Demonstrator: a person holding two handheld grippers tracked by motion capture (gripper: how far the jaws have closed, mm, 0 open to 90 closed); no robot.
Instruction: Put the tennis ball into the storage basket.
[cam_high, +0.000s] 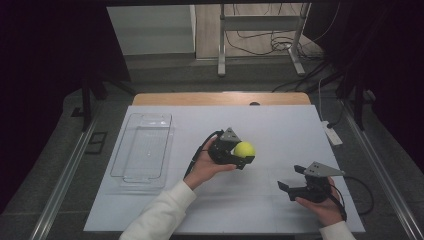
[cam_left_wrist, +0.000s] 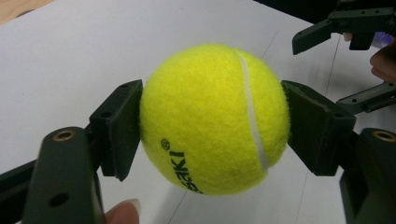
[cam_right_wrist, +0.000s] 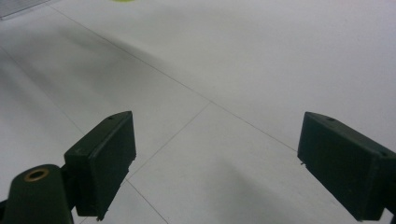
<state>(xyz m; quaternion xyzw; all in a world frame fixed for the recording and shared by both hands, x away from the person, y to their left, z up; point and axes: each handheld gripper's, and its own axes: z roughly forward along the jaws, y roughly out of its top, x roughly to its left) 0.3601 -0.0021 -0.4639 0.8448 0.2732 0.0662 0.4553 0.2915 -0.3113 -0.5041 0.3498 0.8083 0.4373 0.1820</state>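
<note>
While the clear tray (cam_high: 142, 150) lies empty at the left of the counter (cam_high: 280, 125), its long axis running away from the person, the left gripper (cam_high: 239, 155) near the middle has its jaws clamped on either side of the ball (cam_left_wrist: 214, 119); a round ball has no long axis, but its white seam runs roughly top to bottom. Well apart on the right, the right gripper (cam_high: 294, 178) holds nothing, jaws spread wide.

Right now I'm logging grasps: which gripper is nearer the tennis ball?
Left. The left gripper is clamped on the tennis ball; the right gripper sits apart, open.
</note>
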